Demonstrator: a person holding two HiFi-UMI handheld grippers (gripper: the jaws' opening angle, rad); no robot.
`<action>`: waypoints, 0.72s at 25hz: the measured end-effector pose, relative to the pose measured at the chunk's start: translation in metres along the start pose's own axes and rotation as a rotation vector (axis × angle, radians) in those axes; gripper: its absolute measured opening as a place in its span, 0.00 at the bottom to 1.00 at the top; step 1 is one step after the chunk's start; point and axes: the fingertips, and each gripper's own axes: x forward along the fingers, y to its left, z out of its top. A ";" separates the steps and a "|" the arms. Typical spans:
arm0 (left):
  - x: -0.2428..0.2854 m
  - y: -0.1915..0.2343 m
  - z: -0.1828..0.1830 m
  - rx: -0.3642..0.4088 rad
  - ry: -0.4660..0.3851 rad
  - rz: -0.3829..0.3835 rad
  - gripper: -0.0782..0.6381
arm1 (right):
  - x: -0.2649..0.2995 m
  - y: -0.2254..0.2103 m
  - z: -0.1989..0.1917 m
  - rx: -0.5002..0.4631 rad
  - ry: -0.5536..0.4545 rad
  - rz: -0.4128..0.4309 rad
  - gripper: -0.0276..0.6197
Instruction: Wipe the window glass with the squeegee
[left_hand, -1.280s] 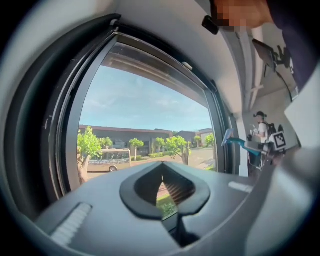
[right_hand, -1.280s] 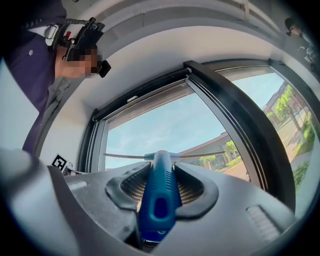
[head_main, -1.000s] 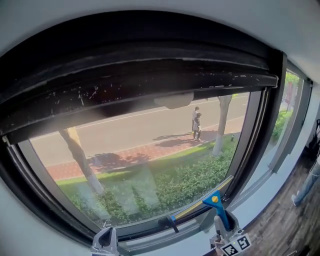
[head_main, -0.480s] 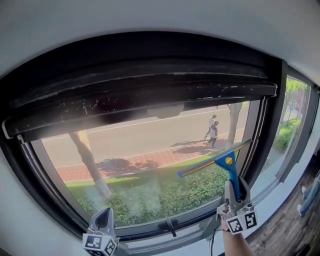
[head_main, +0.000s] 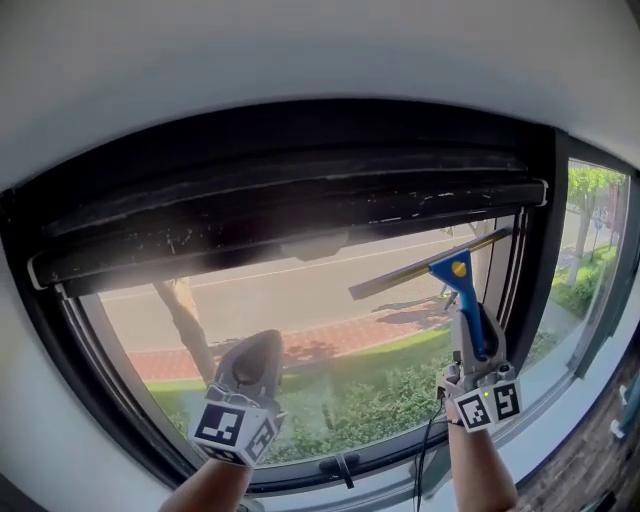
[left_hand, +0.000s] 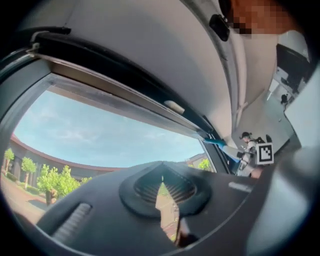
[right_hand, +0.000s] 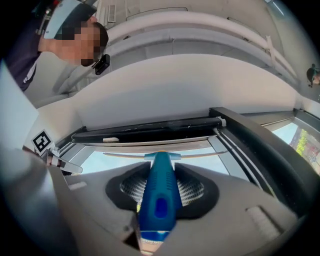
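Probably light and stiff, the blue-handled squeegee with a long thin blade (head_main: 455, 274) sits at the upper right of the window glass (head_main: 300, 290). The right gripper (head_main: 467, 345) clamps its handle, the sensible hold. The left gripper (head_main: 250, 365) is closed, empty.

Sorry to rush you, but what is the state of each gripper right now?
Left gripper: shut, jaws together at the tips, holding nothing.
Right gripper: shut on the handle of the blue squeegee.

Head view faces the window glass (head_main: 300, 290) close up; gripper views look upward along their jaws; all share the squeegee (head_main: 450, 268), 3 o'clock in the left one.
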 end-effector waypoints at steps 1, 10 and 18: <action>0.010 -0.002 0.007 0.008 -0.011 0.001 0.11 | 0.006 -0.001 0.001 0.001 -0.006 0.005 0.27; 0.068 -0.006 0.045 -0.009 -0.037 0.011 0.11 | 0.039 -0.003 -0.002 -0.017 -0.055 -0.004 0.27; 0.086 -0.016 0.058 0.093 -0.080 0.005 0.11 | 0.057 -0.002 -0.005 -0.021 -0.095 -0.033 0.27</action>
